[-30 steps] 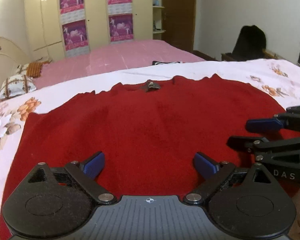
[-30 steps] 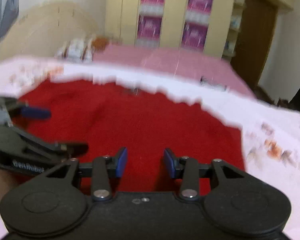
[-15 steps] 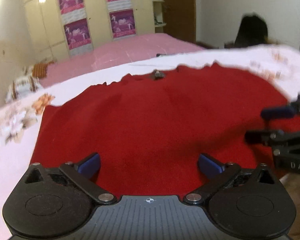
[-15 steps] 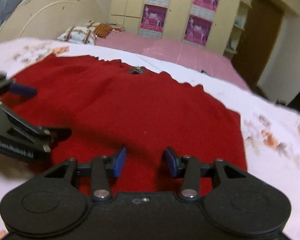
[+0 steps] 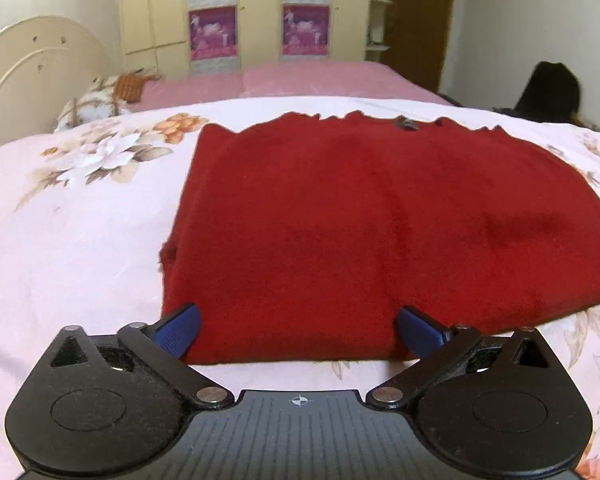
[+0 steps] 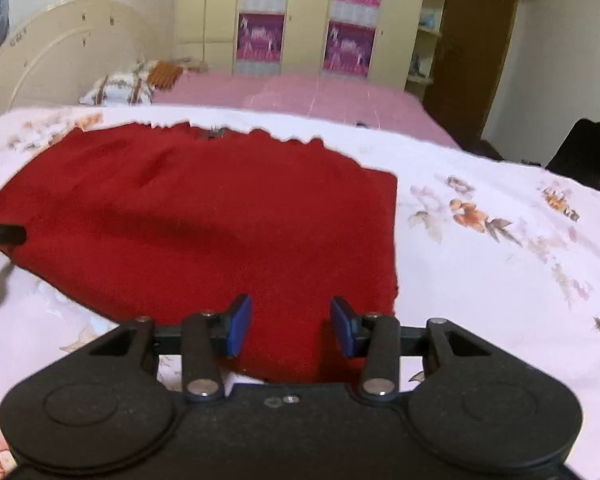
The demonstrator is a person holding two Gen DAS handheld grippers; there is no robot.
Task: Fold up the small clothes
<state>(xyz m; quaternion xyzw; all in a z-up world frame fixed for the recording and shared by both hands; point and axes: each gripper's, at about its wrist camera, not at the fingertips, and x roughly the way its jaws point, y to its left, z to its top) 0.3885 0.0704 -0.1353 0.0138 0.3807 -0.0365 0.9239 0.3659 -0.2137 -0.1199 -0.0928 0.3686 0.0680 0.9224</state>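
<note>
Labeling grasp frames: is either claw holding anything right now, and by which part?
Nothing is held. The left claw and right claw both stand open near the front edge of the red garment, pads clear of the cloth.

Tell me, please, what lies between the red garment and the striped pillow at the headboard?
Only bare floral bedsheet, then pink bedspread, separates the red garment from the striped pillow, seen in the left wrist view.
</note>
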